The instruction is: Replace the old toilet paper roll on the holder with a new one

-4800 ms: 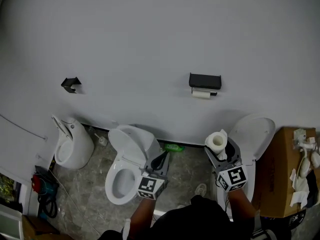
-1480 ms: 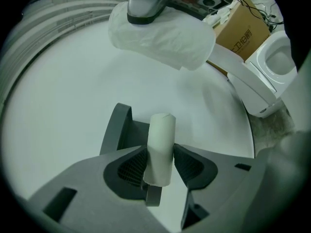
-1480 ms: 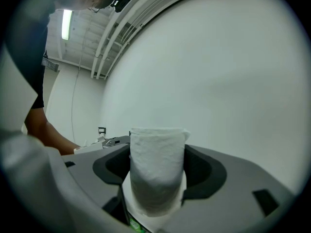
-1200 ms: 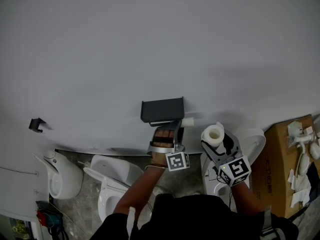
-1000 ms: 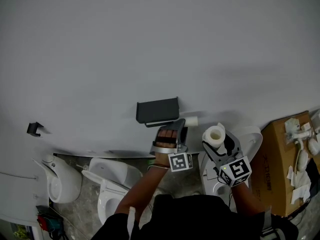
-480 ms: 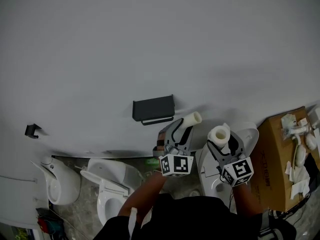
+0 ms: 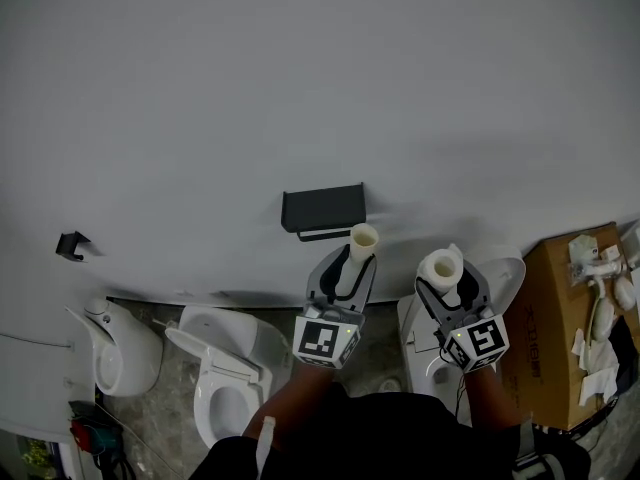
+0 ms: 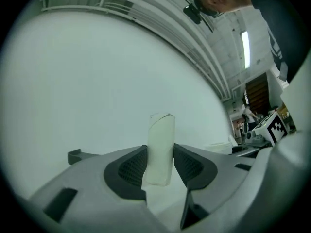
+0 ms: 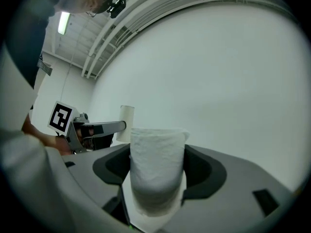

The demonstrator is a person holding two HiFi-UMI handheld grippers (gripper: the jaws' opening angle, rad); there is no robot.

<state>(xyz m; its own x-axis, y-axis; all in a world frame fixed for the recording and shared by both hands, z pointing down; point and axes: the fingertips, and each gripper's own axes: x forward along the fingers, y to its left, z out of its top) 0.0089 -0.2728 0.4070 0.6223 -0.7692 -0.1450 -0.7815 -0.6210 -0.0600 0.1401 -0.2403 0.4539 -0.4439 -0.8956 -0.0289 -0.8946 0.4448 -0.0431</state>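
The black wall holder (image 7: 323, 208) hangs with its bar bare. Just below and right of it, my left gripper (image 7: 350, 263) is shut on the old roll (image 7: 362, 240), a thin pale tube that stands upright between the pads. In the left gripper view the old roll (image 8: 160, 147) rises out of my left gripper (image 8: 160, 166) against the white wall. My right gripper (image 7: 445, 280) is shut on the new toilet paper roll (image 7: 441, 266), held upright further right. The right gripper view shows the thick new roll (image 9: 156, 169) filling my right gripper (image 9: 156, 176), with the old roll (image 9: 126, 123) beyond at left.
Below the wall stand a toilet (image 7: 225, 378), a urinal (image 7: 120, 353) at left and another toilet (image 7: 500, 273) behind my right gripper. A cardboard box (image 7: 570, 328) with white fittings sits at right. A small black hook (image 7: 71, 244) is on the wall at left.
My left gripper drew the old roll off the holder's bar, moved right and rolled so that the tube now stands upright. The right gripper with the new roll kept still.
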